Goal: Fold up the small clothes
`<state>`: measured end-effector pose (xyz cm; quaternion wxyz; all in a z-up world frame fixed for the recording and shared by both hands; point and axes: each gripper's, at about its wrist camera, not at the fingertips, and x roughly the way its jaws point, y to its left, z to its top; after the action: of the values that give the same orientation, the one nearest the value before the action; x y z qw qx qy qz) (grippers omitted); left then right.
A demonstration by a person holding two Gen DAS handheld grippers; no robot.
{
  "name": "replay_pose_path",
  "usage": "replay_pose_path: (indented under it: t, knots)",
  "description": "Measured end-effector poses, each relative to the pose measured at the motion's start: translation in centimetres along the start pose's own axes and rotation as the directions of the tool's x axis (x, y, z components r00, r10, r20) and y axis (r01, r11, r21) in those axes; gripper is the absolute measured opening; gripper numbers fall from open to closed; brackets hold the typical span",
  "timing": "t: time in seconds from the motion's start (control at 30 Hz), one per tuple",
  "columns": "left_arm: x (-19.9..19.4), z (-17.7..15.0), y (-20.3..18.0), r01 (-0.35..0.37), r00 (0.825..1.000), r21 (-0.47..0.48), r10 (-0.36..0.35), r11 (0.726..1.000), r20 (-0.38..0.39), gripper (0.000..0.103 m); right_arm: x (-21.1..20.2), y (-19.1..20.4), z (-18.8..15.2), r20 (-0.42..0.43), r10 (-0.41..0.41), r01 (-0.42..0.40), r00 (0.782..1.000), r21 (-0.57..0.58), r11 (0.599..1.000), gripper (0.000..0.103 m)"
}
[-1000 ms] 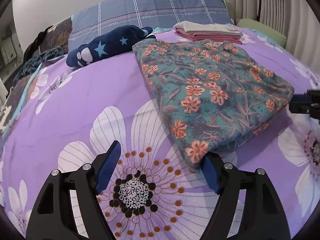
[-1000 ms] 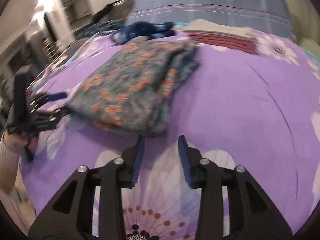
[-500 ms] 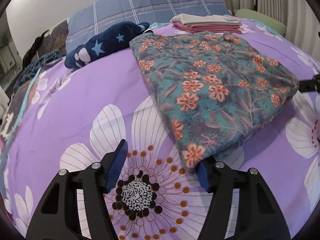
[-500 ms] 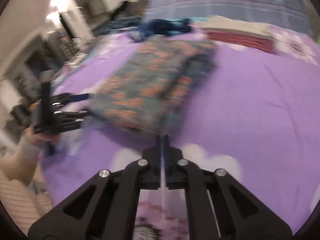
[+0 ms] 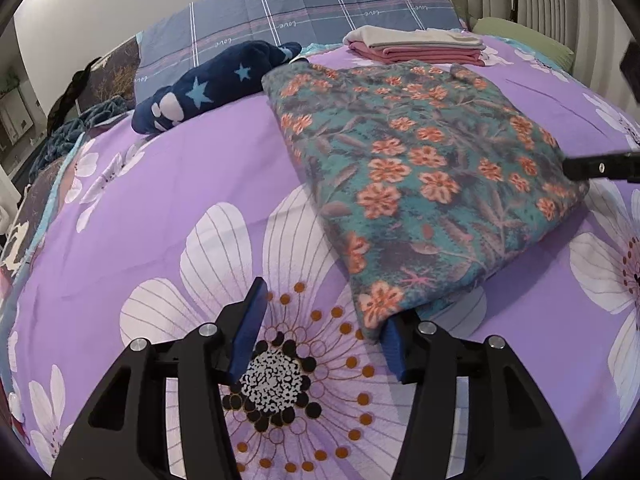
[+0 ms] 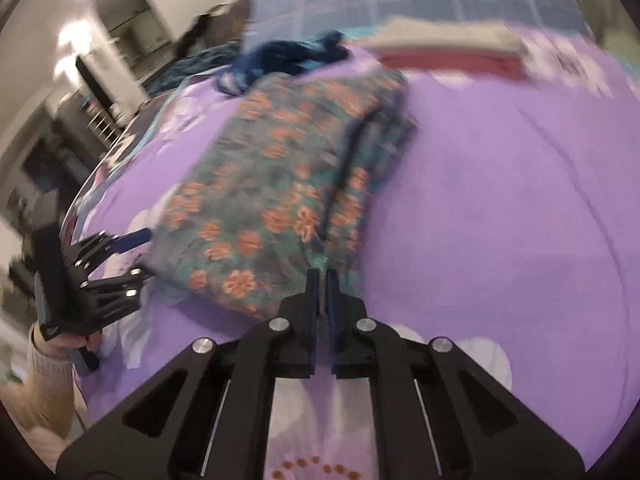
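Note:
A folded teal garment with orange flowers (image 5: pixel 420 168) lies on the purple flowered bedspread (image 5: pixel 180 184). My left gripper (image 5: pixel 320 332) is open at its near corner, the right finger touching the cloth edge. In the right wrist view the same garment (image 6: pixel 280 184) lies ahead, blurred. My right gripper (image 6: pixel 320 280) is shut at the garment's near edge; whether cloth is pinched between the fingers is unclear. The left gripper (image 6: pixel 120 256) shows at the left there, and the right gripper's dark tip (image 5: pixel 600 166) shows over the garment's right corner.
A navy star-patterned garment (image 5: pixel 216 84) lies behind the floral one. A folded stack of white and pink clothes (image 5: pixel 416 46) sits at the back. A blue plaid pillow (image 5: pixel 304 12) lines the headboard. The bed's left edge (image 6: pixel 92 184) drops toward the room.
My right gripper closed from open and moved up to the garment's edge. My left gripper stayed open and drew slightly closer to the garment's corner.

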<state>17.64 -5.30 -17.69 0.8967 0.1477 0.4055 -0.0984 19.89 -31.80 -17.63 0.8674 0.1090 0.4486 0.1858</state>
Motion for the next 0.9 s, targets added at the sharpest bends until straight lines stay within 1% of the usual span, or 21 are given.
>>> replay_pose_path:
  t: [0.03,0.1,0.13,0.2,0.23,0.27,0.33,0.37,0.4,0.43,0.47,0.53,0.57,0.6,0.67,0.7,0.73,0.77,0.83,0.9]
  knots:
    - [0.1,-0.1,0.2,0.002,1.0,-0.005,-0.002,1.0,-0.001,0.061,0.2,-0.9,-0.4,-0.012,0.01,-0.01,1.0,0.039,0.999,0.004]
    - [0.1,0.0,0.5,0.014,1.0,-0.014,-0.014,1.0,-0.005,0.061,0.0,-1.9,-1.0,-0.008,0.038,-0.037,0.999,0.067,0.997,0.005]
    - [0.0,0.0,0.5,0.014,1.0,-0.011,-0.014,1.0,-0.004,0.061,-0.6,-1.7,-1.0,0.007,0.044,-0.045,0.999,0.055,0.997,0.006]
    - [-0.6,0.0,0.3,0.019,1.0,0.005,-0.019,1.0,-0.001,0.056,-1.6,-0.9,-0.7,0.034,0.045,-0.046,0.998,0.021,0.999,0.011]
    - [-1.1,-0.1,0.2,0.043,0.999,0.007,-0.043,0.999,-0.002,0.045,-2.0,-0.4,-0.4,0.051,0.038,-0.038,0.998,0.004,0.999,0.011]
    - [-1.9,-0.1,0.3,0.105,0.994,0.0,-0.105,0.994,-0.008,0.03,-2.4,0.1,0.0,0.071,0.035,-0.034,0.997,-0.013,0.999,0.011]
    - [-3.6,0.0,0.6,0.205,0.979,-0.038,-0.205,0.978,0.003,0.022,-2.7,1.2,1.5,0.106,0.05,-0.044,0.993,-0.055,0.998,0.011]
    - [-5.0,0.4,0.8,0.267,0.963,-0.059,-0.265,0.962,0.04,0.021,-2.5,1.7,2.1,0.111,0.051,-0.043,0.992,-0.069,0.997,0.011]
    - [-6.0,0.8,0.8,0.294,0.954,-0.057,-0.289,0.954,0.074,0.021,-2.2,2.1,2.6,0.113,0.052,-0.043,0.992,-0.079,0.996,0.011]
    - [-7.1,1.4,0.7,0.305,0.948,-0.046,-0.298,0.951,0.115,0.021,-1.8,2.5,3.1,0.111,0.055,-0.046,0.992,-0.087,0.995,0.011]
    - [-8.0,2.2,0.4,0.299,0.943,-0.022,-0.292,0.954,0.161,0.022,-1.2,2.8,3.5,0.104,0.061,-0.051,0.993,-0.091,0.995,0.011]
    - [-7.7,3.2,-0.3,0.27,0.945,0.013,-0.268,0.963,0.188,0.022,0.6,3.2,4.1,0.072,0.054,-0.048,0.996,-0.083,0.995,0.011]
    - [-6.8,3.5,-0.8,0.25,0.952,0.019,-0.249,0.968,0.177,0.022,1.5,3.1,4.0,0.056,0.014,-0.01,0.998,-0.074,0.997,0.01]
    - [-4.8,3.9,-1.2,0.229,0.964,0.015,-0.229,0.973,0.135,0.022,2.2,2.8,3.9,0.045,-0.042,0.045,0.998,-0.063,0.997,0.002]
    - [-1.0,3.5,-1.6,0.201,0.979,0.005,-0.201,0.98,0.035,0.022,2.8,1.7,3.2,0.044,-0.104,0.106,0.994,-0.046,0.993,0.0]
    - [1.2,2.8,-1.9,0.189,0.982,0.008,-0.189,0.982,-0.021,0.022,2.8,1.4,2.9,0.047,-0.108,0.109,0.993,-0.037,0.993,0.0]
    - [1.6,2.3,-2.0,0.183,0.983,0.02,-0.183,0.983,-0.001,0.022,2.8,1.2,2.5,0.05,-0.107,0.109,0.993,-0.027,0.994,0.0]
    - [1.2,2.0,-2.3,0.165,0.986,0.046,-0.166,0.985,0.028,0.023,2.8,1.1,2.2,0.051,-0.114,0.115,0.992,-0.027,0.993,0.0]
    - [0.7,1.9,-3.2,0.115,0.993,0.093,-0.118,0.989,0.028,0.024,2.7,1.6,1.7,0.057,-0.148,0.151,0.987,-0.064,0.986,0.001]
    - [0.7,1.8,-3.6,0.095,0.995,0.108,-0.098,0.99,0.031,0.024,2.8,2.0,1.5,0.058,-0.171,0.175,0.984,-0.09,0.98,0.003]
